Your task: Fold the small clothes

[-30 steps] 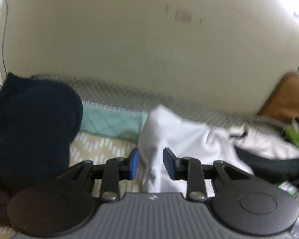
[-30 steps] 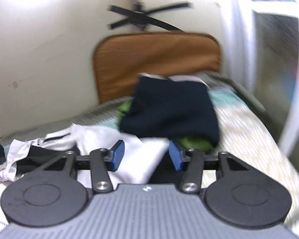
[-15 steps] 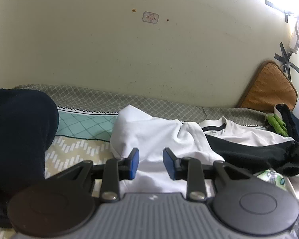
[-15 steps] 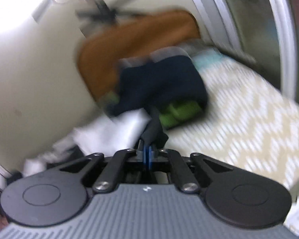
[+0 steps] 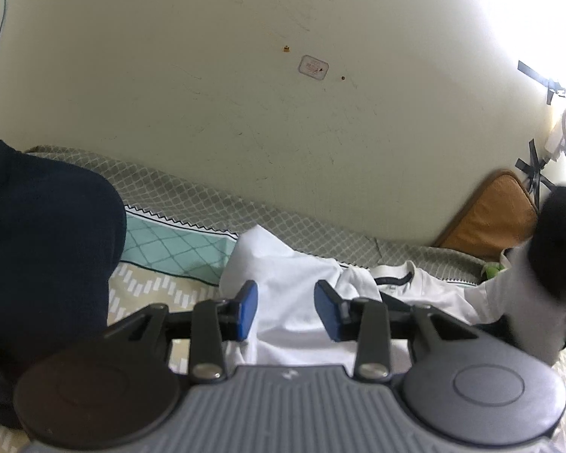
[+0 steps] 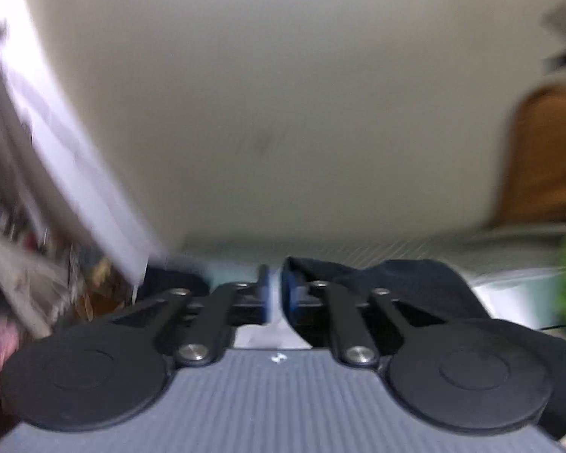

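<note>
Left gripper (image 5: 286, 309) released, jaws just opened wider, nothing pinched; white shirt (image 5: 294, 283) lies on patterned bed cover (image 5: 158, 279) past blue pads. One dark navy bundle (image 5: 41, 249) at left. One orange cushion (image 5: 494, 222) against wall (image 5: 245, 113), one green scrap (image 5: 492, 271) near it. Right gripper (image 6: 275, 294) in blurred view: jaws just reopened, narrow gap between two pads; one dark garment (image 6: 396, 283) draped over right finger, cannot tell whether pinched.
</note>
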Demonstrator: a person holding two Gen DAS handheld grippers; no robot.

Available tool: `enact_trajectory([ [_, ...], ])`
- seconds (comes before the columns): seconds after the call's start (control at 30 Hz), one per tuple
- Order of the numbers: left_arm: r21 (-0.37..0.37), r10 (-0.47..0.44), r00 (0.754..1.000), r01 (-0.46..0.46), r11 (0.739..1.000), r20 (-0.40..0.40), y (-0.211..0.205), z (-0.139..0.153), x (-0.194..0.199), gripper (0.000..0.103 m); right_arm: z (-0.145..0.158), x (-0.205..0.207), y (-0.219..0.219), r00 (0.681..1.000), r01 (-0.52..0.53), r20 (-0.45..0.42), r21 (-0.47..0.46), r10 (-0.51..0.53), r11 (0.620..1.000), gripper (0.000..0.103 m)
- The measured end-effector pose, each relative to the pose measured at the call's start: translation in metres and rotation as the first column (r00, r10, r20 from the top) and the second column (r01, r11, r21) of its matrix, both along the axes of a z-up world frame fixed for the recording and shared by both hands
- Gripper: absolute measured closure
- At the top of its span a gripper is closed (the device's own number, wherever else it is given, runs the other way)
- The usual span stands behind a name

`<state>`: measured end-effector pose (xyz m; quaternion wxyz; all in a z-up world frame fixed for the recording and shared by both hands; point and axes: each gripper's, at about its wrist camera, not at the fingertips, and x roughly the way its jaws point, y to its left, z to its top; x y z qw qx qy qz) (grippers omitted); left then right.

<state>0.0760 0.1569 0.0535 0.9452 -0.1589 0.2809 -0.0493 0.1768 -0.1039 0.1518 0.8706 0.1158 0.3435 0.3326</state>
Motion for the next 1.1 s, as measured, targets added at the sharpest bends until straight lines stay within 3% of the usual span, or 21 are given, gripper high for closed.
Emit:
enact_trajectory([
  [0.03,0.004,-0.005,1.0,0.005,1.0,-0.004,0.0,-0.001,0.001,0.069,-0.013,0.009,0.02,0.998,-0.041,-0.044,-0.038,0.04,0.998,0.057],
  [0.1,0.012,-0.015,1.0,0.016,1.0,-0.01,-0.001,-0.002,0.001,0.069,-0.028,0.02,0.044,0.995,-0.056,-0.093,-0.104,0.047,0.993,0.057],
  [0.13,0.01,-0.02,1.0,0.02,1.0,-0.011,0.0,-0.002,0.001,0.069,-0.027,0.022,0.041,0.995,-0.068,-0.084,-0.073,0.062,0.995,0.058],
  [0.23,-0.019,-0.048,0.999,0.048,0.999,-0.003,-0.001,-0.001,0.0,0.065,-0.003,0.02,0.002,1.0,-0.016,0.025,0.022,0.015,1.0,0.057],
  [0.33,-0.035,-0.096,0.995,0.096,0.995,-0.009,-0.008,-0.001,0.0,0.061,0.005,0.013,-0.048,0.989,0.111,0.096,0.007,-0.111,0.994,0.053],
  [0.43,-0.036,-0.144,0.989,0.143,0.989,-0.021,-0.02,-0.001,0.003,0.052,-0.019,0.018,-0.094,0.976,0.217,0.04,-0.026,-0.216,0.976,0.053],
  [0.57,-0.095,-0.211,0.974,0.203,0.975,-0.086,-0.036,-0.004,0.018,0.045,-0.065,0.019,-0.135,0.945,0.319,-0.052,-0.05,-0.322,0.946,0.051],
  [0.67,-0.06,-0.241,0.96,0.235,0.97,-0.139,-0.057,-0.009,0.033,0.045,-0.086,0.013,-0.148,0.937,0.336,-0.109,0.01,-0.333,0.942,0.051],
  [0.73,-0.039,-0.259,0.953,0.256,0.966,-0.158,-0.072,-0.011,0.042,0.045,-0.09,0.011,-0.133,0.929,0.353,-0.12,0.017,-0.349,0.935,0.051],
  [0.77,-0.034,-0.27,0.949,0.268,0.963,-0.161,-0.08,-0.012,0.046,0.047,-0.092,0.013,-0.135,0.925,0.365,-0.127,0.022,-0.359,0.931,0.051],
  [0.83,0.007,-0.267,0.949,0.272,0.962,-0.169,-0.095,-0.013,0.052,0.068,-0.1,0.018,-0.139,0.922,0.365,-0.152,0.045,-0.355,0.93,0.054],
  [0.87,0.034,-0.271,0.946,0.281,0.959,-0.176,-0.101,-0.014,0.054,0.091,-0.105,0.021,-0.137,0.926,0.349,-0.169,0.04,-0.338,0.936,0.065],
  [0.9,0.05,-0.285,0.941,0.298,0.953,-0.181,-0.106,-0.015,0.055,0.096,-0.108,0.025,-0.132,0.931,0.328,-0.173,0.011,-0.321,0.945,0.094],
  [0.93,0.054,-0.288,0.941,0.301,0.952,-0.176,-0.109,-0.015,0.054,0.096,-0.109,0.026,-0.127,0.935,0.321,-0.151,-0.029,-0.322,0.947,0.095],
  [1.0,0.093,-0.256,0.959,0.268,0.959,-0.125,-0.109,-0.01,0.049,0.096,-0.101,0.023,-0.121,0.943,0.33,-0.02,-0.064,-0.332,0.942,0.095],
  [1.1,0.163,-0.167,0.983,0.178,0.97,-0.076,-0.106,-0.009,0.048,0.096,-0.09,0.017,-0.114,0.905,0.38,0.237,-0.081,-0.353,0.921,0.097],
])
